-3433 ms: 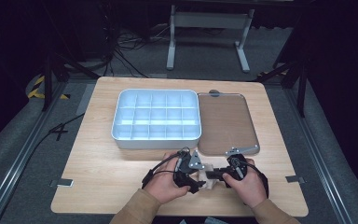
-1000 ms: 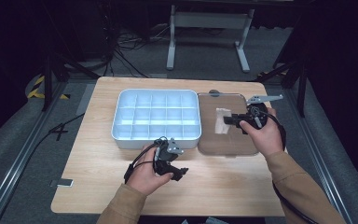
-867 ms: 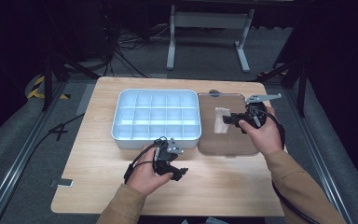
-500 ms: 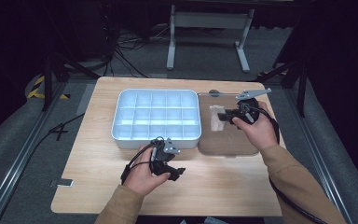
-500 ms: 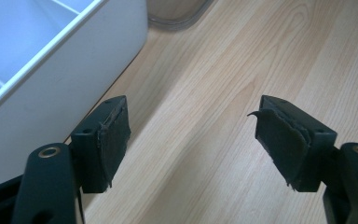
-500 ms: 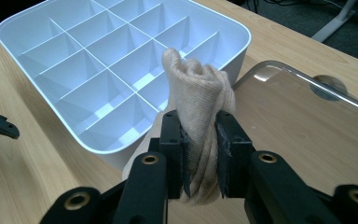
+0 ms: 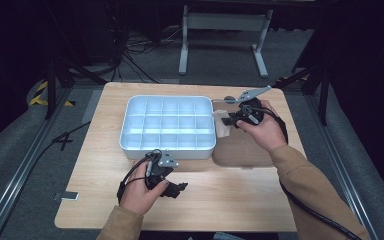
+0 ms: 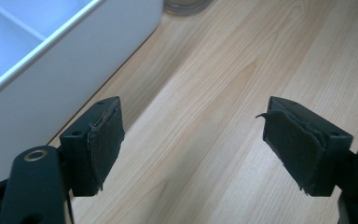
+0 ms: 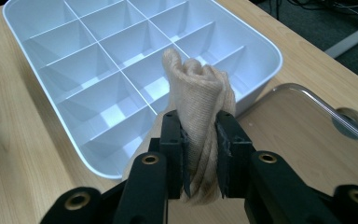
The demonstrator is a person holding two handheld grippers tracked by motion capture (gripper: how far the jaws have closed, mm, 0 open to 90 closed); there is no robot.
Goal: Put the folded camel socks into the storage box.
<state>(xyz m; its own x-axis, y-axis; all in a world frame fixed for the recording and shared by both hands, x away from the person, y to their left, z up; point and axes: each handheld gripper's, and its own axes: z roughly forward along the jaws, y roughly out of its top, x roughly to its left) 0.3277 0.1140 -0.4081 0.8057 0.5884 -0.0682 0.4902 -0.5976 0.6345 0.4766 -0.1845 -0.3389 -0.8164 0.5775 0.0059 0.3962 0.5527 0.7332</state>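
The worktop (image 7: 240, 200) carries the white divided organiser tray (image 7: 130, 131) on the left and its clear lid (image 7: 260, 152) on the right. My right gripper (image 9: 199, 140) is clamped on a rolled beige sock (image 9: 200, 88), held just beside the tray's right rim. I should carry it over one compartment, lower it between the dividers, then let go. My left gripper (image 8: 191, 149), its jaws just widened and empty, waits near the tray's near wall.
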